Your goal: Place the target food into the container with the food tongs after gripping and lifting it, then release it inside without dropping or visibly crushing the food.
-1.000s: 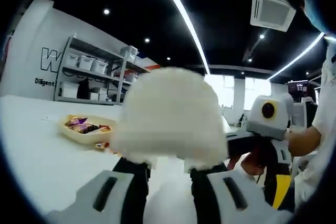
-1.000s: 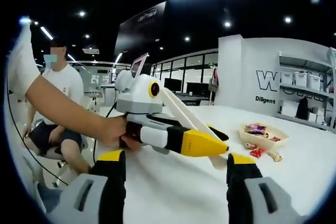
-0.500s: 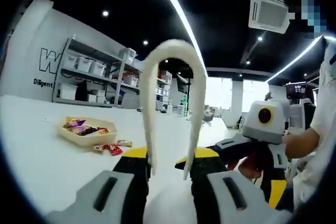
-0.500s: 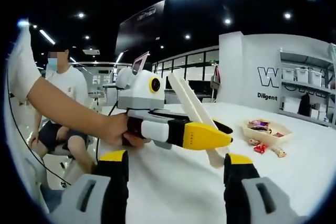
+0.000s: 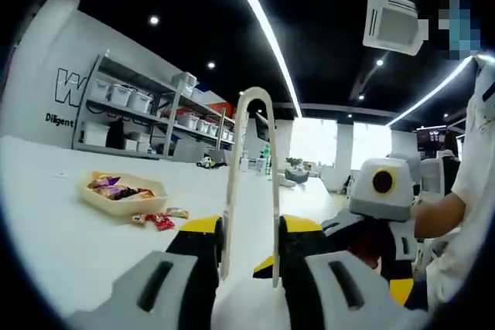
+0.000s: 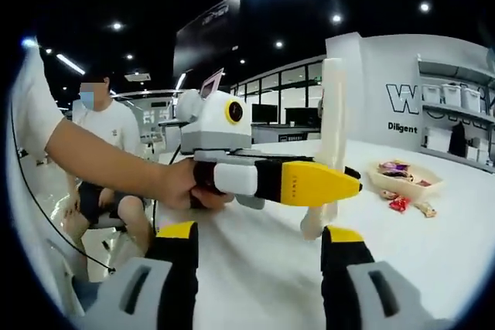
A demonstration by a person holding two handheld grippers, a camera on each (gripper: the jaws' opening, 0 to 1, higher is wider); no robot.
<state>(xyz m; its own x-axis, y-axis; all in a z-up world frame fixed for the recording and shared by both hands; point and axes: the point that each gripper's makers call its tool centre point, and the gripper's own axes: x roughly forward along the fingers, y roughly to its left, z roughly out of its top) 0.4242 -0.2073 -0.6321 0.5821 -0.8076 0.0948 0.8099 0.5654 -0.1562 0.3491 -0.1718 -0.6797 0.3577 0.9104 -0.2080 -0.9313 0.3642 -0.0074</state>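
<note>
We see our left gripper [image 5: 247, 249] pinching the white plastic food tongs [image 5: 251, 183] upright, jaws pressed against the two arms. Our right gripper [image 6: 259, 241] hangs spread and empty over the white table [image 6: 433, 253]. The shallow beige tray [image 5: 120, 195] of wrapped snacks sits well apart, with loose red-wrapped snacks [image 5: 155, 220] just beside it.

The white food tongs [image 5: 251, 183] stood upright between the jaws of the left hand-held gripper [image 5: 249, 246], their looped end at the top and both arms running down, squeezed close together. In the right gripper view the tongs [image 6: 331, 125] rose as a pale bar. The shallow beige container [image 5: 121, 193] sat on the white tabletop [image 5: 54, 222], holding wrapped snacks [image 5: 116, 186], with more wrapped snacks [image 5: 158, 218] lying loose just beside it.
</note>
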